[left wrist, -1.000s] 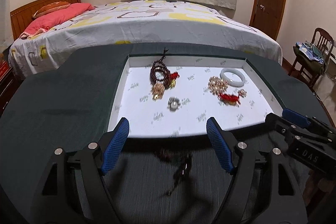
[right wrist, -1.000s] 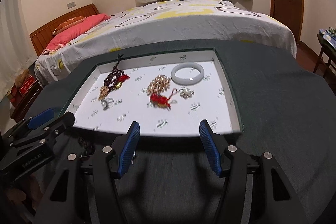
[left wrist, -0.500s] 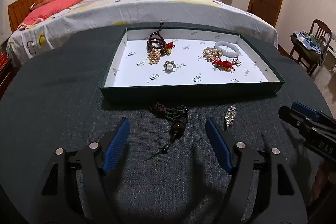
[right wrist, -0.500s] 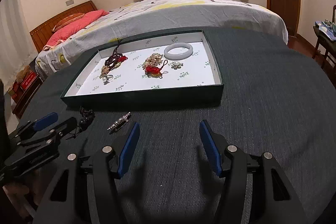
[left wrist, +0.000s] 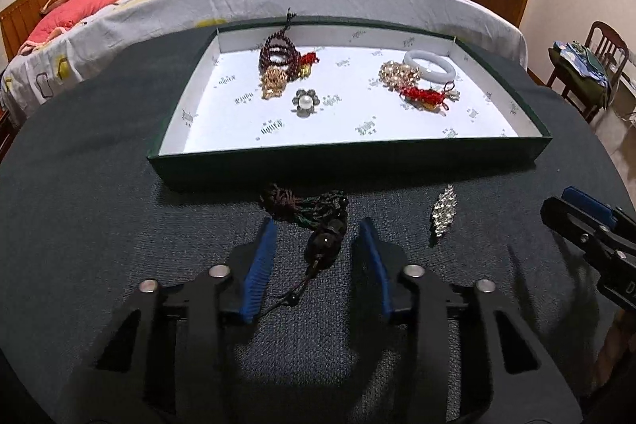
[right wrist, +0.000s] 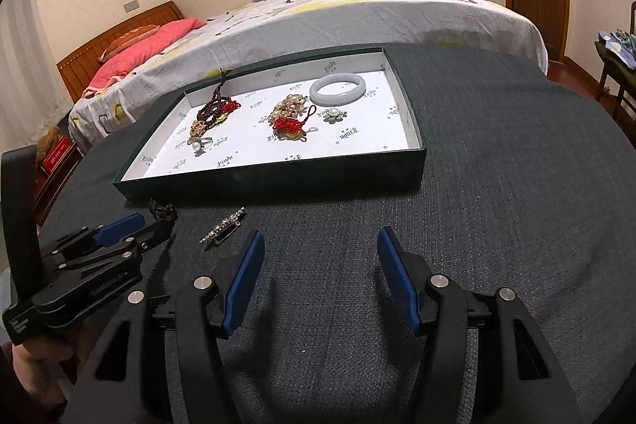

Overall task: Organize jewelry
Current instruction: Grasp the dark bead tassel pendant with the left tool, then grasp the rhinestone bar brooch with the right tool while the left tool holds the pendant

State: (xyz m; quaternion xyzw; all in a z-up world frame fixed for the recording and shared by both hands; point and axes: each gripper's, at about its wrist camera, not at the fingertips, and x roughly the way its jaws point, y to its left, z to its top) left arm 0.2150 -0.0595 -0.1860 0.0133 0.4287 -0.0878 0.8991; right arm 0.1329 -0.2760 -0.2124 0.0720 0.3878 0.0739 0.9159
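Left wrist view was filled by the left claw [left wrist: 318,245], which was pointed down at the tabletop [left wrist: 99,217] with a dark corded bead bracelet [left wrist: 322,225] lying between its blue pads. The jaws were closing at that moment, but a clear gap was left on either side of the beads, so nothing was yet gripped. Just ahead of the claw, the near wall of the green tray [left wrist: 349,161] was met; on its white floor a dark beaded bracelet [left wrist: 278,50], a pearl flower ring [left wrist: 305,102], a gold bead cluster [left wrist: 397,72], a pale bangle [left wrist: 431,64] and a red knotted charm [left wrist: 423,96] were already laid. To the right of the claw a rhinestone brooch [left wrist: 443,211] was seen on the cloth, apart from the corded piece.

From the right wrist view, the right claw [right wrist: 320,265] was held partly open and empty above bare cloth, with the brooch off its left fingertip.

The step in hand was judged to be the pick-up of the corded bracelet. For the next move, the closing would need to be finished squarely on the thick bead, not on the loose tail cord, and the piece then lifted over the tray wall. The brooch was judged to remain for afterwards.
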